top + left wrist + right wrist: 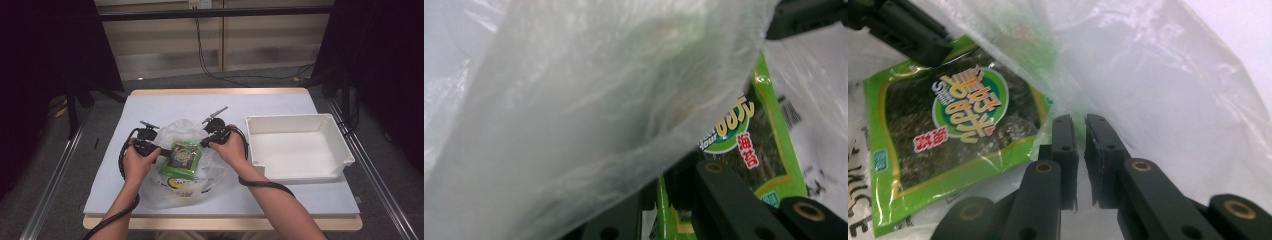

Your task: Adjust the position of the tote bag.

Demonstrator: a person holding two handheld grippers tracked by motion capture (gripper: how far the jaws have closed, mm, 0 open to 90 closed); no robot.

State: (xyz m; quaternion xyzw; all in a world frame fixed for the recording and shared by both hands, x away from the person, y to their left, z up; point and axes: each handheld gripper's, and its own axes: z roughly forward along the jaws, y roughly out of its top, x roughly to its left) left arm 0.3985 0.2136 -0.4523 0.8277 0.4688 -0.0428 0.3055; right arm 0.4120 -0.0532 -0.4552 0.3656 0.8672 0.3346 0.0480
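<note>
A pale surface (165, 102) stands in a dim room with grey floor. At its middle, the left tool (162, 152) grips a green seaweed packet (181, 159) inside a clear plastic bag (175, 192). The right tool (1081, 131) is pinched on the bag's edge. A white tray (300, 172) sits far right. The bag film blurs the left tool's jaws.

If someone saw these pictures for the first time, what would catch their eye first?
Most likely the bright green snack packet, lying on a crumpled clear plastic bag at the table's near middle. A tool sits at each side of it: the right tool pinches the bag's film next to the packet, while the left tool reaches the packet's edge. A white tray sits at the right.
</note>
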